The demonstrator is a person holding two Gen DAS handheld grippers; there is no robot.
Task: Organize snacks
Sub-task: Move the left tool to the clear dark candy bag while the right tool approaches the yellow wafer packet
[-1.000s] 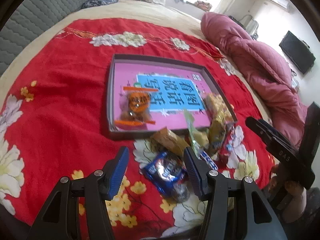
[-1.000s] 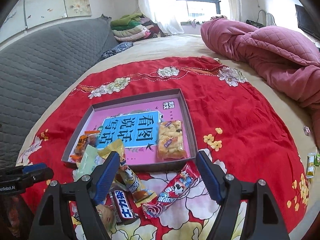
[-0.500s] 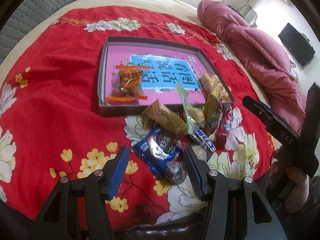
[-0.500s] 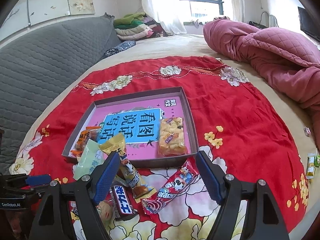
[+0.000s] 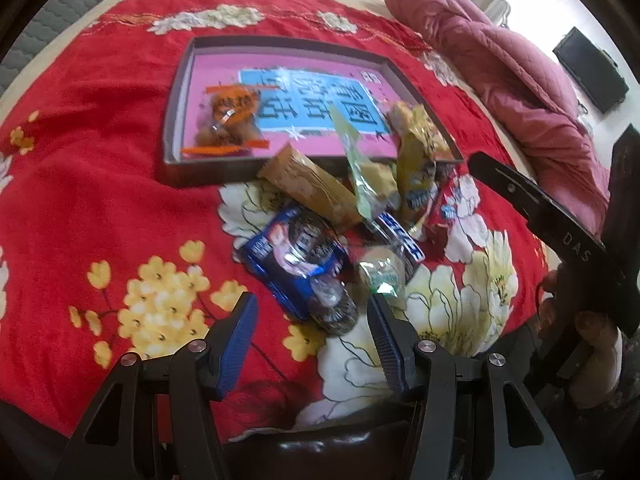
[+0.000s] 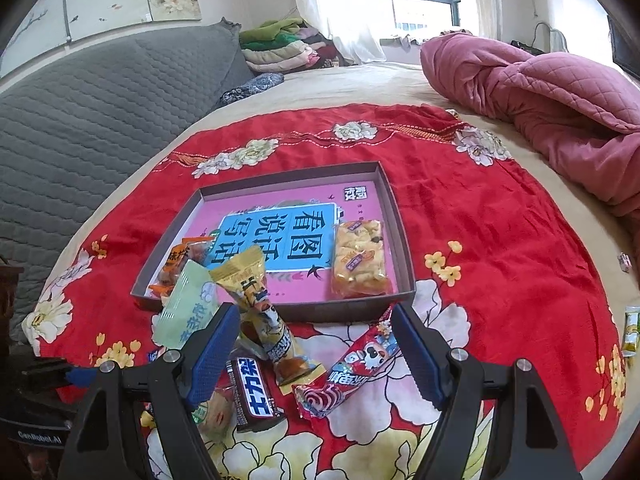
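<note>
We held the left gripper (image 5: 312,344) with its fingers spread apart and nothing between them, low over the red floral blanket (image 5: 92,200), just short of the blue cookie packet (image 5: 294,256). That packet lay at the near edge of a loose snack pile in front of the shallow box (image 6: 394,220). Our right gripper (image 6: 316,356) was likewise open and empty, hovering above the same pile, with the red candy wrapper (image 6: 352,368) and the dark chocolate bar (image 6: 252,390) between its fingers' lines of sight. Inside the box we saw an orange-trimmed packet (image 5: 230,120) at one end and a clear packet of yellow biscuits (image 6: 360,260) at the other.
</note>
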